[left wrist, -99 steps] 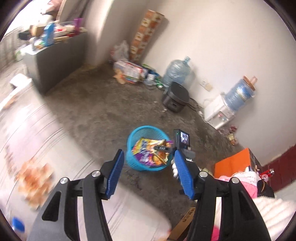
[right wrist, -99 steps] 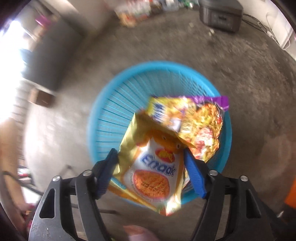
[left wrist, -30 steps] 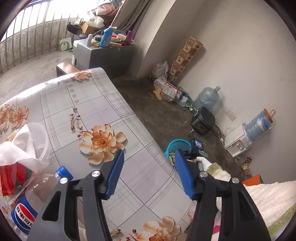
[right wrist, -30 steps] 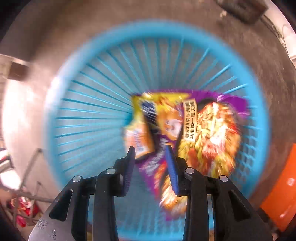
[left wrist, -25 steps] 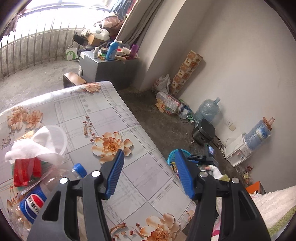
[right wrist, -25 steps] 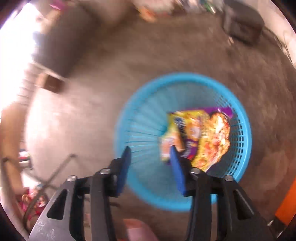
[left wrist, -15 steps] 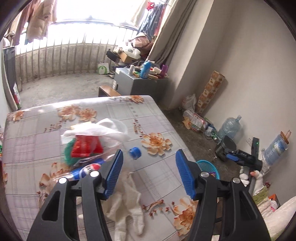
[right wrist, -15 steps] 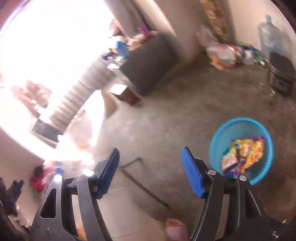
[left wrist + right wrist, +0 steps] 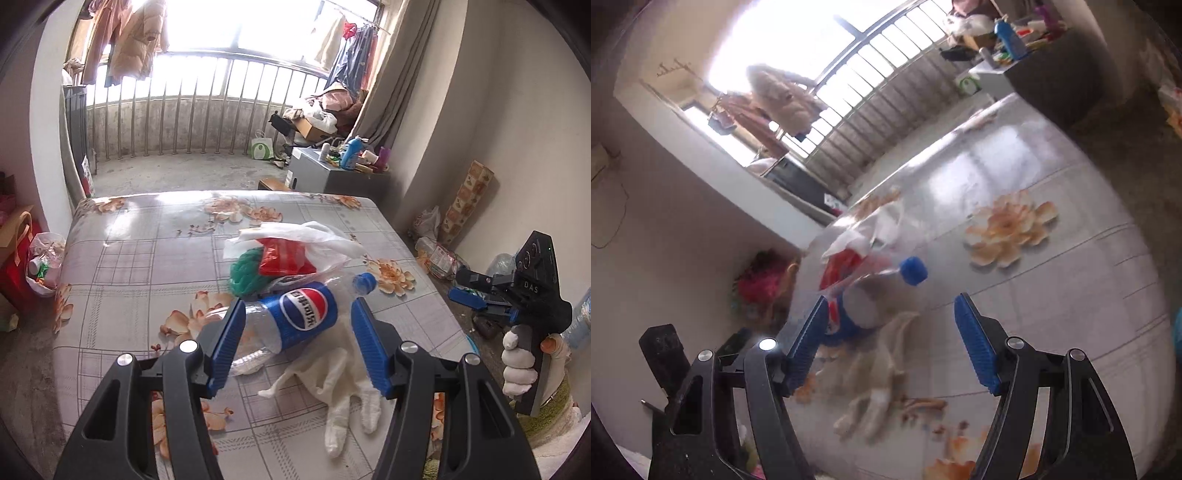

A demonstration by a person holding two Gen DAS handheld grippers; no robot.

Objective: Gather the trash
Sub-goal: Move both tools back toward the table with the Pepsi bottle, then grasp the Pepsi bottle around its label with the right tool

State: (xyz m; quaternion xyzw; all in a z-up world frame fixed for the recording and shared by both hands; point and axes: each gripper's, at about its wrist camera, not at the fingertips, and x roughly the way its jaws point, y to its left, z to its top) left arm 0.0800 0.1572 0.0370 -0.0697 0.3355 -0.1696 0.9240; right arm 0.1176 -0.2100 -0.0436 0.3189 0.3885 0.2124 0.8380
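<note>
The bottle (image 9: 295, 317) shows a Pepsi logo; the right gripper (image 9: 532, 295) reads "DAS".

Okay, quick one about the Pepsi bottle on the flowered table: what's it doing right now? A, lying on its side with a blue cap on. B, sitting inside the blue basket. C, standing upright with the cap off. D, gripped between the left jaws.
A: the Pepsi bottle lies on its side on the flowered table, its blue cap still on, and the left gripper is open around it without touching.
</note>
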